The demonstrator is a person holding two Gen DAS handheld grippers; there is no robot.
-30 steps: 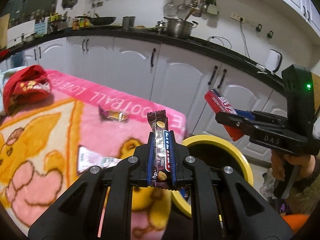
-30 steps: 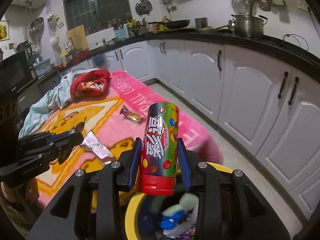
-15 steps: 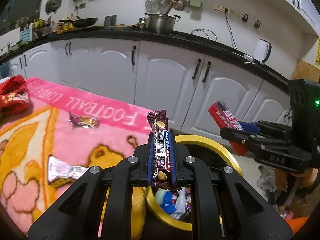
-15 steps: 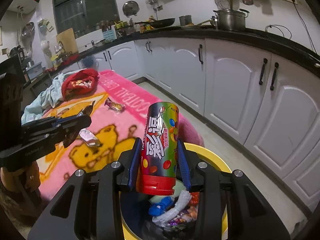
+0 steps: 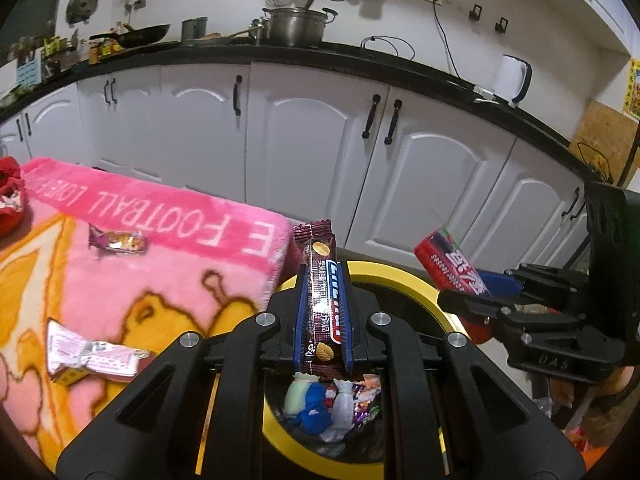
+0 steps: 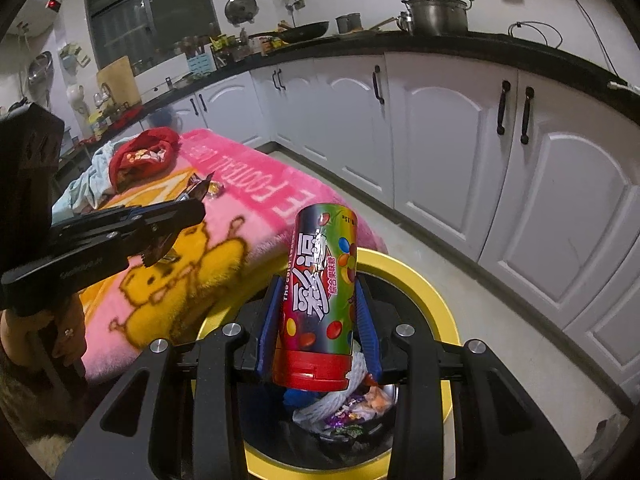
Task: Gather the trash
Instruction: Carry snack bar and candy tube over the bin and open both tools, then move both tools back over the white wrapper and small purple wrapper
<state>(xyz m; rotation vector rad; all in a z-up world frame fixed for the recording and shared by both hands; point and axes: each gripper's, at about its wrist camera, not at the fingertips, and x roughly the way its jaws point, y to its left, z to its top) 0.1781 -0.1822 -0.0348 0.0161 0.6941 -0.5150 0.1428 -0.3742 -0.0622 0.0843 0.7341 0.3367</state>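
Trash is being held in both grippers above a yellow-rimmed bin (image 5: 404, 276) that already contains wrappers. The left gripper (image 5: 323, 316) is almost closed, its blue pads pinching a thin brown snack bar wrapper (image 5: 320, 280) upright over the bin's near rim. The right gripper (image 6: 318, 320) is standing partly open, clamping a colourful candy tube (image 6: 320, 300) with its red cap pointing down toward the bin opening. Beside the bin, a pink blanket (image 5: 168, 264) is carrying two more pieces: a small candy wrapper (image 5: 118, 241) and a crumpled pink packet (image 5: 90, 356).
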